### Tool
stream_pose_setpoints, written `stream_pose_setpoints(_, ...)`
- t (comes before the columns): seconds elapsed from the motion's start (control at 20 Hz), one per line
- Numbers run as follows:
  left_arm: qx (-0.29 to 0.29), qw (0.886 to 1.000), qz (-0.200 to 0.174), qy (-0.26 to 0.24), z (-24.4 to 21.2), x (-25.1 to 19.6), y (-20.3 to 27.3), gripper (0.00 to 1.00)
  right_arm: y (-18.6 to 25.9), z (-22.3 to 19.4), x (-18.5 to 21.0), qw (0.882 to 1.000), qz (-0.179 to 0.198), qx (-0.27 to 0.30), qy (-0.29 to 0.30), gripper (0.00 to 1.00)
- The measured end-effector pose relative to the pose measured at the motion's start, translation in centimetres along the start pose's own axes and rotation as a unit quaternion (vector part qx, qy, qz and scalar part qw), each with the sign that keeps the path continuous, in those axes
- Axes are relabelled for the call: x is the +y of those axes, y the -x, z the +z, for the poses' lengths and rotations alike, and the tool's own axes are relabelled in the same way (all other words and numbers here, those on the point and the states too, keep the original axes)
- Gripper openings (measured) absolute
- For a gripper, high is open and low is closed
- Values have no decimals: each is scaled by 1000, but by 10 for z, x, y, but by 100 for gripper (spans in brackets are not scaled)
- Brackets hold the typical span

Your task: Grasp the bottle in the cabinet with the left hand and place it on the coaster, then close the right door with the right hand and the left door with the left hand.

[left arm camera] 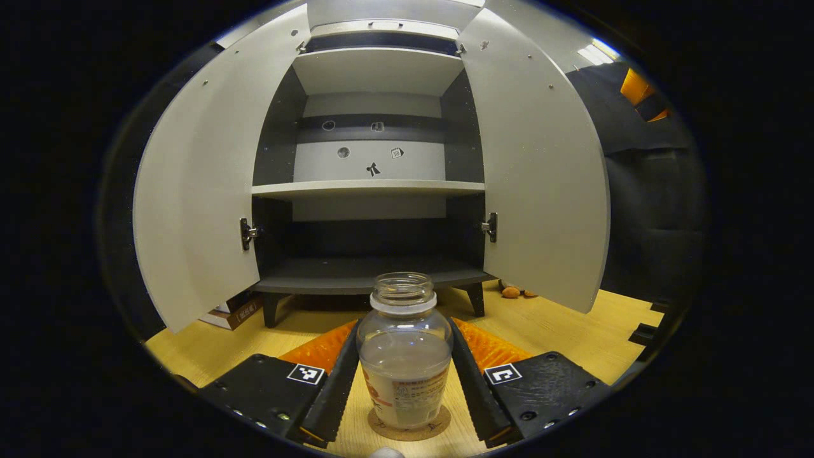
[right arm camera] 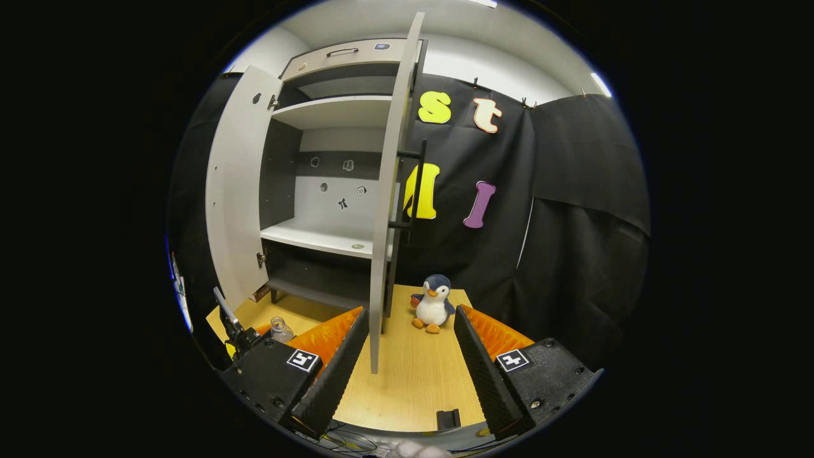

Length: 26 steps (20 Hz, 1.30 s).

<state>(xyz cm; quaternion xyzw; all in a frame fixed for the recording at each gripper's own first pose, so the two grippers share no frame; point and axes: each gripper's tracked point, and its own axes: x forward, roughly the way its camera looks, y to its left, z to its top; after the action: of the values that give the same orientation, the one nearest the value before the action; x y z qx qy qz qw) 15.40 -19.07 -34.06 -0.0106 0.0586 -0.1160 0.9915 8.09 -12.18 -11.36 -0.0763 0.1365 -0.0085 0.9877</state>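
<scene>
On the near table, the bottle (left arm camera: 405, 353) stands upright on the coaster (left arm camera: 410, 427), between the fingers of the left gripper (left arm camera: 405, 381), which flank it closely; whether they press it cannot be told. Beyond, the cabinet (left arm camera: 375, 191) has both doors open. The right gripper (right arm camera: 407, 362), wide open and holding nothing, faces the edge of the right door (right arm camera: 388, 191). Placement looks complete; next comes release, then pushing that door shut.

Open right door (right arm camera: 385, 210) edge ahead, penguin toy (right arm camera: 433, 304) beyond
</scene>
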Motion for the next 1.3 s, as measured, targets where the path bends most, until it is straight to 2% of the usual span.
stream_pose_setpoints(0.35,3,1000,5,1,-9,2,3,80,-2,-5,3,1000,6,8,9,84)
stream_pose_setpoints(0.5,-4,1000,9,-13,2,5,1,90,2,-3,3,1000,6,7,12,84)
stream_pose_setpoints(0.65,-15,1000,8,-19,26,3,-1,93,5,1,3,1000,7,1,6,84)
stream_pose_setpoints(0.85,-41,998,15,-33,84,7,-2,94,11,14,3,1000,7,-21,-10,84)
stream_pose_setpoints(1.0,-75,997,7,-24,153,9,9,94,14,27,0,999,2,-45,-26,84)
stream_pose_setpoints(1.05,-86,996,0,-18,176,10,16,92,16,32,0,998,1,-55,-33,84)
stream_pose_setpoints(1.15,-99,995,-21,13,216,12,32,94,19,41,2,996,-1,-72,-45,84)
stream_pose_setpoints(1.2,-100,995,-18,20,234,18,41,94,21,44,1,996,-3,-78,-49,84)
stream_pose_setpoints(1.3,-90,996,9,21,262,44,64,95,28,51,4,994,-6,-93,-57,84)
